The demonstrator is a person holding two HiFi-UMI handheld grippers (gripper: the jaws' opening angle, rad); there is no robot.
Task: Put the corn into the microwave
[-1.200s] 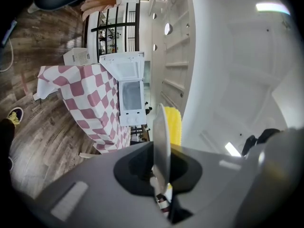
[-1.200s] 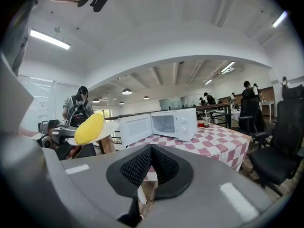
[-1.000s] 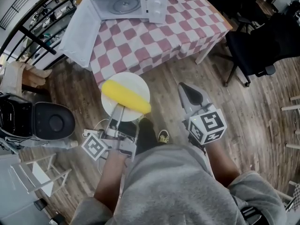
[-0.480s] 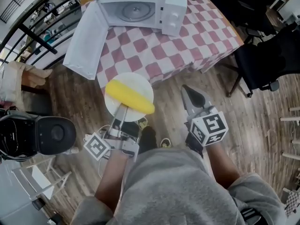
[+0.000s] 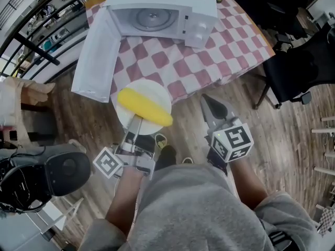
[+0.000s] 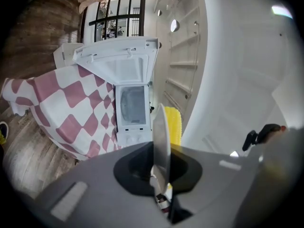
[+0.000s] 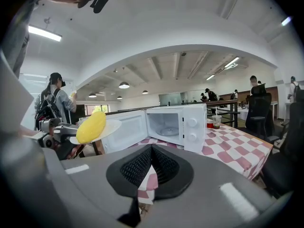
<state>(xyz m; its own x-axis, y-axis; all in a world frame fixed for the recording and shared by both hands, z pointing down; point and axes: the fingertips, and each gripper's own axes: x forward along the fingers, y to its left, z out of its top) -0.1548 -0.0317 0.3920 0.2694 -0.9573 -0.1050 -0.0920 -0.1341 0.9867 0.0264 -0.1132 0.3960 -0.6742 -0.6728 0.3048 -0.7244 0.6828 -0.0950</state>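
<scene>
1. Corn (image 5: pixel 145 106) lies across a round white plate (image 5: pixel 157 89). It is a smooth yellow cob, rounded at both ends, and you hold it over the wooden floor (image 5: pixel 285 140) just short of the table.
2. Your left gripper (image 5: pixel 136 123) has its jaws clamped on the plate's near rim. In the left gripper view the thin plate stands edge-on between them. Nothing pins the cob itself; it only rests on the plate.
3. Your right gripper (image 5: pixel 209 102) is closed to a point and carries nothing, off to the side of the plate.
4. You appear to be in the carrying step. The corn is not yet inside the white boxy microwave (image 5: pixel 199 27), whose door (image 5: pixel 97 56) hangs wide open, with the glass turntable (image 5: pixel 152 19) bare inside.
5. The next move likely calls for bringing the plate over the red-and-white checked tablecloth (image 5: pixel 209 56) and in through the opening. Keep it level: a round cob on a glossy plate could roll. Steer clear of the open door.
</scene>
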